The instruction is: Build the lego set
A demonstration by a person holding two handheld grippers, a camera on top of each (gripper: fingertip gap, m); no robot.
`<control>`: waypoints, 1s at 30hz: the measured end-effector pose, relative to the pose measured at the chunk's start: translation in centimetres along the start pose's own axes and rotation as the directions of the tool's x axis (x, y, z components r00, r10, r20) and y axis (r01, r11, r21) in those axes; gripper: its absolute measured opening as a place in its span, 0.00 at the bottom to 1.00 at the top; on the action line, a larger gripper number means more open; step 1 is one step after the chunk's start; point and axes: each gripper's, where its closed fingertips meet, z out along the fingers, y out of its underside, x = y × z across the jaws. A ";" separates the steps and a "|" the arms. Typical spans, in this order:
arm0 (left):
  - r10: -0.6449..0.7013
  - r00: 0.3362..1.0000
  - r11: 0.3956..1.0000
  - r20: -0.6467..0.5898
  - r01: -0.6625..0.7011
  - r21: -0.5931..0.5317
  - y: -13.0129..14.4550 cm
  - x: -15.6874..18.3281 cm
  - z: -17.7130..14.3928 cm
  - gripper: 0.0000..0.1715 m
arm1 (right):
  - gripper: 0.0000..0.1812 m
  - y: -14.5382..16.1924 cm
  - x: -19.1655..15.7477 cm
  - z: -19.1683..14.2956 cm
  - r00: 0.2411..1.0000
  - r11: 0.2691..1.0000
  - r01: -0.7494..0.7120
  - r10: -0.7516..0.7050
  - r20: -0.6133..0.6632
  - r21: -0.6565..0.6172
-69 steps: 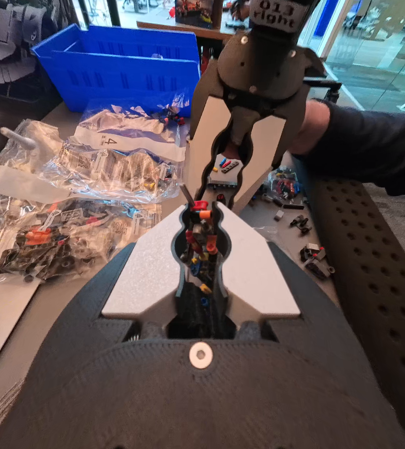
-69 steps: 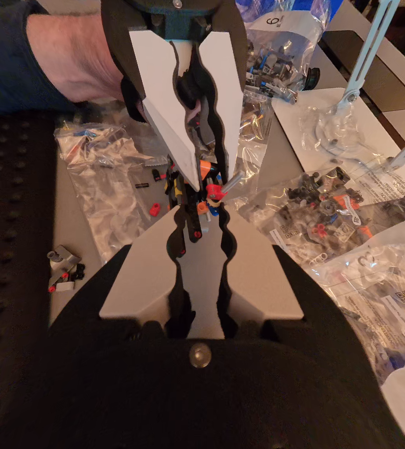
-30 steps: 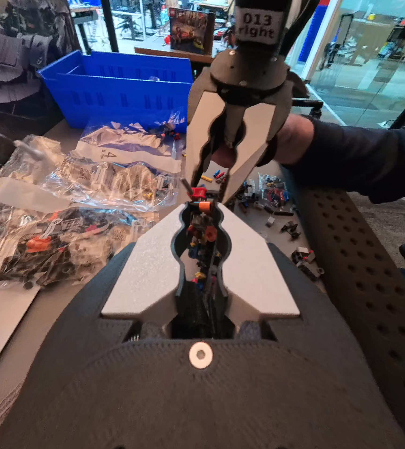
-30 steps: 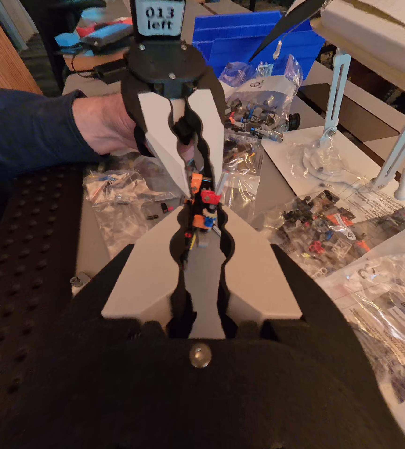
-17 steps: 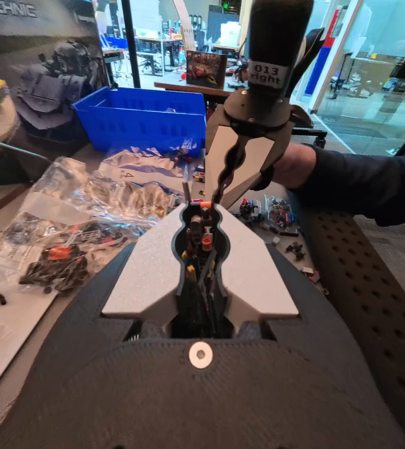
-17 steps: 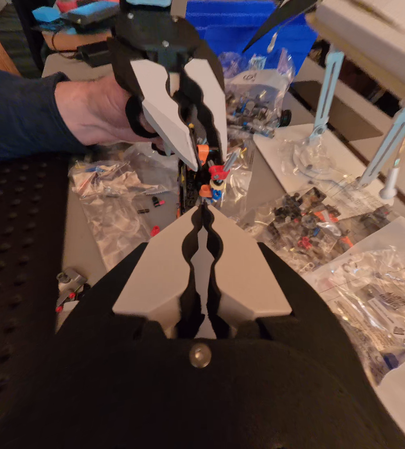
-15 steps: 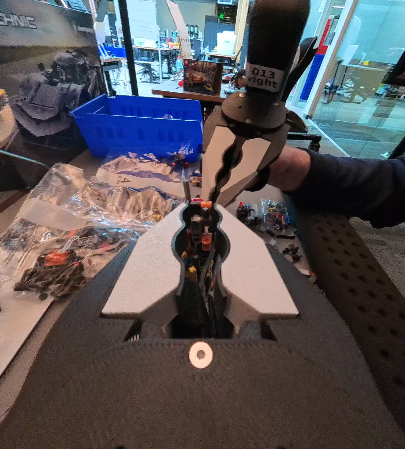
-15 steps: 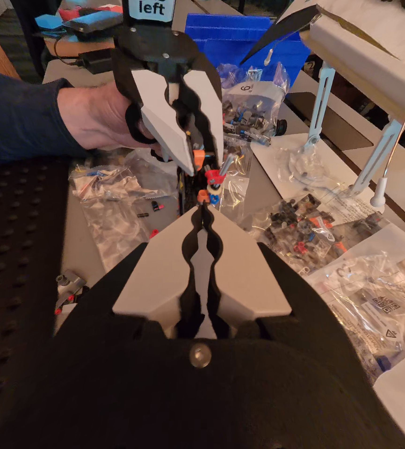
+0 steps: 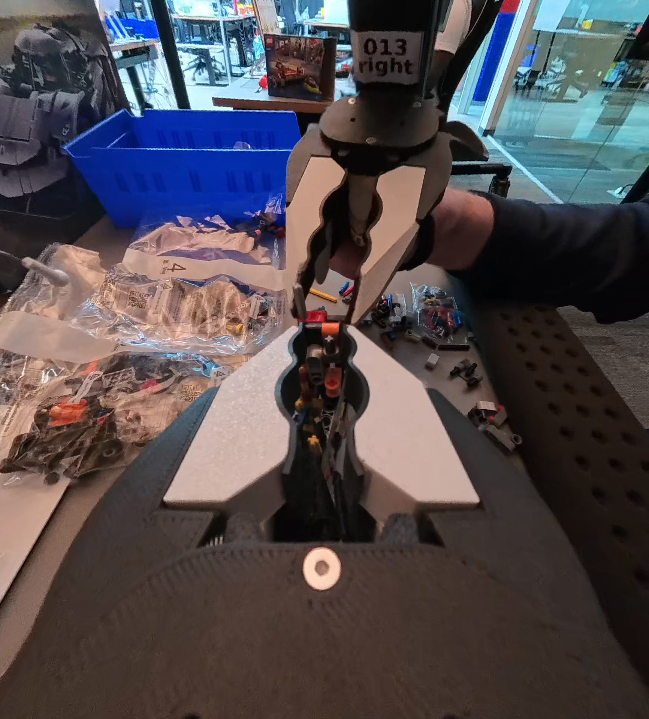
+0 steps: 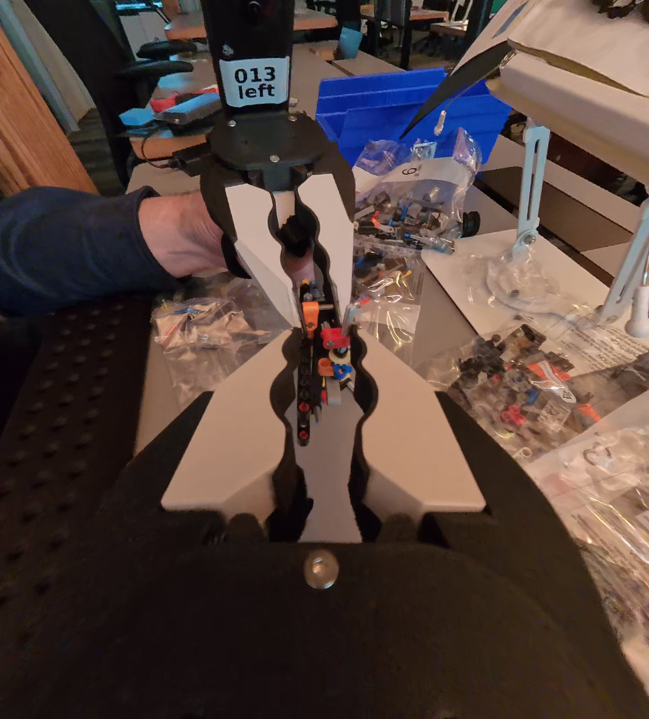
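Observation:
A narrow lego assembly of black beams with orange, red, yellow and blue parts is held up above the table. My left gripper is shut on it along its length. My right gripper faces the left one tip to tip. Its fingers press both sides of the assembly's free end, beside a red connector with a grey axle. The right gripper also shows in the left wrist view, and the left gripper in the right wrist view.
Clear bags of lego parts cover the table's far side before a blue bin. Loose small pieces lie by a black perforated mat. A white stand rises at the back. My left and right fingertips are right by each other.
Half a second ago my right gripper was almost shut with its tips at the assembly's end. Its fingers have since spread and moved forward around that end. The left gripper keeps its hold.

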 end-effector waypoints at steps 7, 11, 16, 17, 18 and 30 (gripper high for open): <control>0.022 1.000 0.999 -0.013 -0.022 -0.031 0.5 0.4 0.4 0.09 | 0.11 0.6 0.5 0.1 1.000 0.999 -0.016 0.016 -0.024 -0.031; 0.043 0.999 0.998 -0.012 -0.043 -0.052 0.8 0.6 0.6 0.09 | 0.07 0.9 0.1 0.4 1.000 0.999 -0.009 0.009 -0.004 -0.048; 0.061 0.998 0.996 -0.018 -0.062 -0.057 0.8 0.7 0.6 0.09 | 0.12 1.2 0.4 0.1 1.000 0.998 -0.013 0.013 -0.012 -0.063; 0.066 0.998 0.996 -0.013 -0.067 -0.062 0.9 0.7 0.7 0.09 | 0.13 1.2 0.5 0.0 1.000 0.998 -0.004 0.003 -0.023 -0.070; 0.065 0.998 0.996 -0.015 -0.066 -0.057 0.8 0.8 0.6 0.09 | 0.13 1.2 0.6 -0.1 1.000 0.998 0.005 -0.006 -0.028 -0.069; 0.070 0.997 0.996 -0.022 -0.071 -0.048 0.6 0.9 0.5 0.09 | 0.07 1.5 -0.1 0.5 0.994 0.990 0.101 -0.104 -0.024 -0.102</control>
